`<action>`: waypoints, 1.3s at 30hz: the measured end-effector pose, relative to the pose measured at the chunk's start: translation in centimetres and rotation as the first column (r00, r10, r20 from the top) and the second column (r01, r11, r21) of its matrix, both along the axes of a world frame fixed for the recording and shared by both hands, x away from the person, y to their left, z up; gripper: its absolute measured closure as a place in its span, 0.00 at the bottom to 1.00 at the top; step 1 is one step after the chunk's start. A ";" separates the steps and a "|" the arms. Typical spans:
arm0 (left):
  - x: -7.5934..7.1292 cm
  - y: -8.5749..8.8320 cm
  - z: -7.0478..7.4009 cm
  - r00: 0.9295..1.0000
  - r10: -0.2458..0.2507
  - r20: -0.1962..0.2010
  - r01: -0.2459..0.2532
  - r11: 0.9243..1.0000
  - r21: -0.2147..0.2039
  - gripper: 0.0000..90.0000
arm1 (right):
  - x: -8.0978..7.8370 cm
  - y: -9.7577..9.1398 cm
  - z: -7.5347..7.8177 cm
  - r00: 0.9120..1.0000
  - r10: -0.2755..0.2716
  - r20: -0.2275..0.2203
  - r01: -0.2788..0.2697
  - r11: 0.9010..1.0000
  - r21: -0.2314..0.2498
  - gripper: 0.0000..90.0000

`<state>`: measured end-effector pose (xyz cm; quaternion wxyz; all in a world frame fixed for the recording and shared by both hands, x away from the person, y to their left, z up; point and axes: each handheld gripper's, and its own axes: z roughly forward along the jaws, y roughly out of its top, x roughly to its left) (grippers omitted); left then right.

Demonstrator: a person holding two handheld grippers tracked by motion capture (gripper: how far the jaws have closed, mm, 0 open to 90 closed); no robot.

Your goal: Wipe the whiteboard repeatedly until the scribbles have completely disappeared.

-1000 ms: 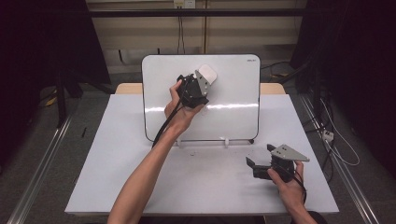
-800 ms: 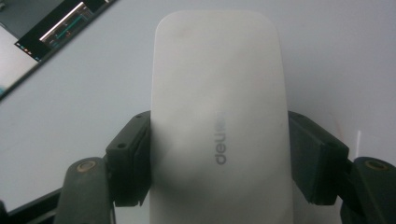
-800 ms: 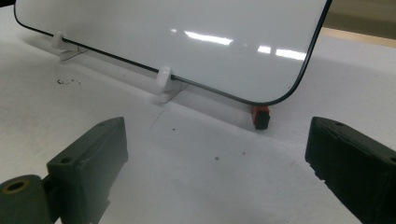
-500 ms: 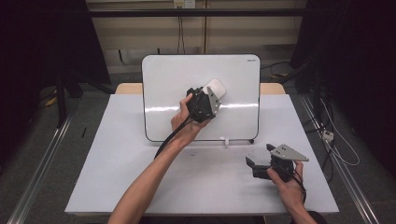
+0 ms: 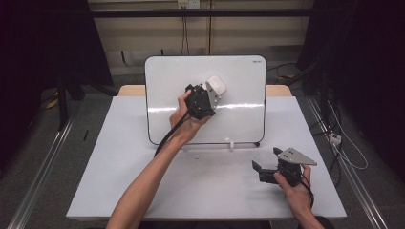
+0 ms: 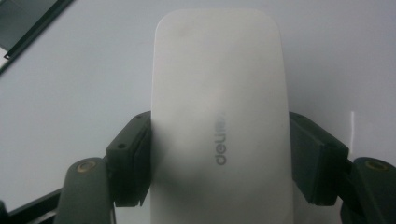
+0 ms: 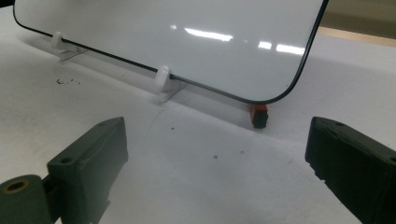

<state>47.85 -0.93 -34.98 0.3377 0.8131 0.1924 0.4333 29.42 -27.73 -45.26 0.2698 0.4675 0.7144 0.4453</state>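
A: Eraser [image 5: 216, 87] first. Where is it?

B: Against the face of the whiteboard [image 5: 239, 90], a little above the board's middle. Taking the board's centre as the dial in the high view, it sits at about twelve o'clock, leaning toward one. It is white and rounded, with grey lettering on its back in the left gripper view [image 6: 219, 116].

A: And what carries it?

B: The left gripper [image 5: 206, 98]. Its two black jaws are clamped on the eraser's long sides, one pad on each flank, and the left hand [image 5: 184, 119] reaches up from about seven o'clock of it.

A: The right gripper?

B: The right gripper [image 5: 267, 171] rests low on the white table [image 5: 119, 181], at about five o'clock from the board, well apart from the eraser. Its jaws stand wide apart with nothing between them. The right hand [image 5: 296, 188] grips it from behind.

A: What lies ahead of it?

B: In the right gripper view, the board's lower edge sits in small white clip feet [image 7: 163, 77], and a small red and black piece [image 7: 259, 115] stands just under the board's rounded corner. A few dark specks [image 7: 65, 81] lie on the table near the far clip.
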 end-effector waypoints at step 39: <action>-1.5 1.4 -1.8 1.000 -0.021 -0.020 0.021 1.000 0.018 0.34 | 0.1 0.1 0.0 1.000 0.000 0.002 0.000 1.000 -0.001 0.06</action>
